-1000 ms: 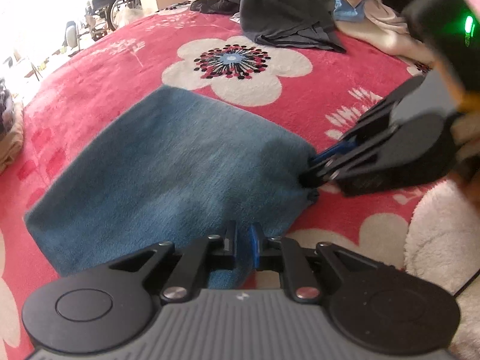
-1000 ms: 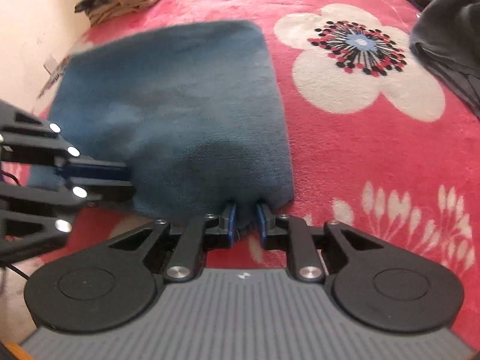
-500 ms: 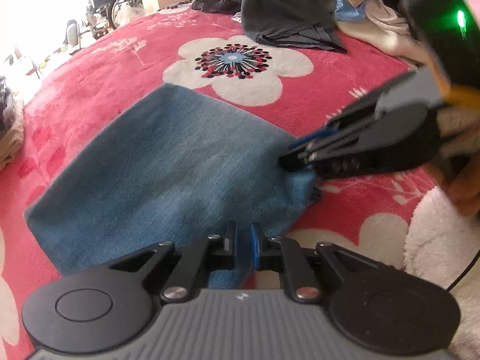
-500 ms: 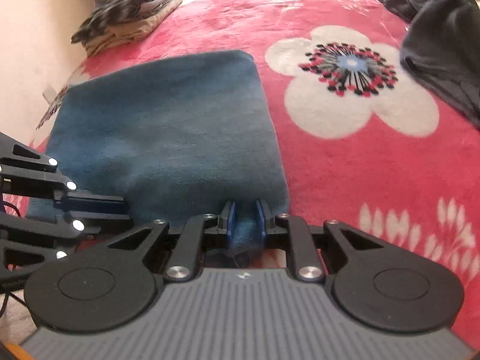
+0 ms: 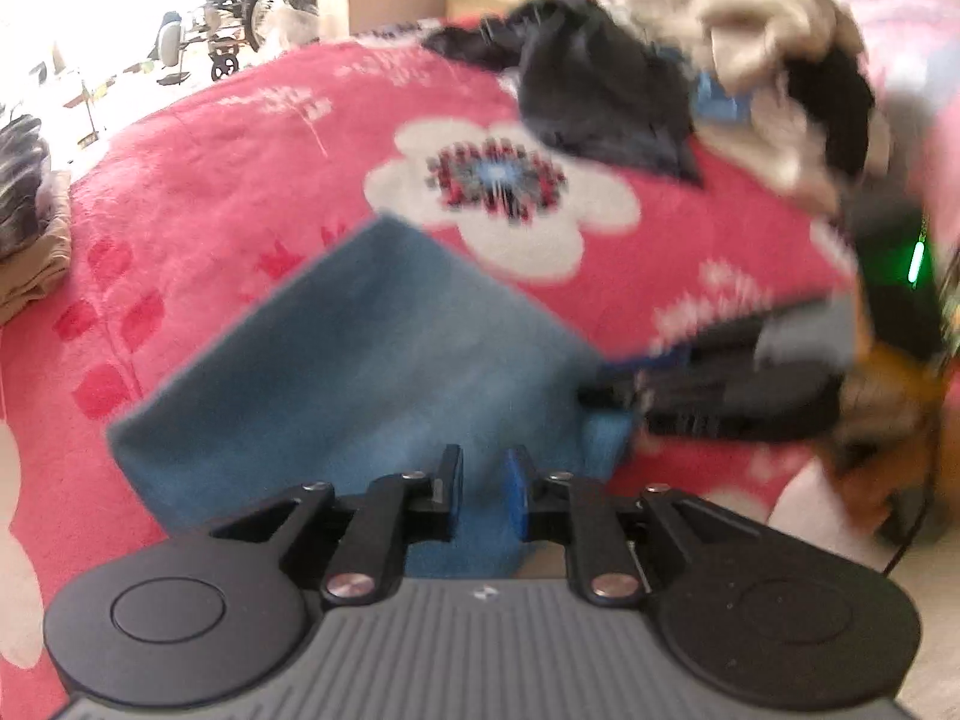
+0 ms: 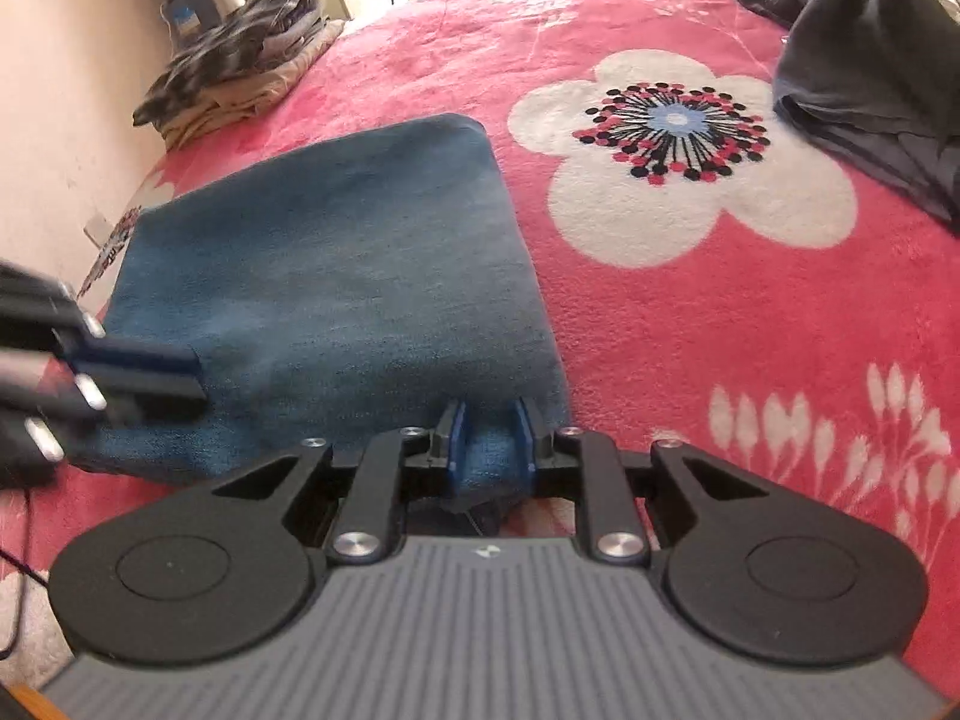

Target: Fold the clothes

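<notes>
Blue towel (image 6: 336,276) edge sat pinched in both tongs, left (image 5: 483,483) & right (image 6: 487,441); uneven lift could've skewed the fold.

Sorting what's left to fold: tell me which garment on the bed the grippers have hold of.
The blue cloth, spread flat nearest the cameras. The dark grey garment lies crumpled farther back, untouched.

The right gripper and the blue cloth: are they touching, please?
Touching. The right wrist view shows the blue cloth bunched between the right gripper pads, pressed against both.
</notes>
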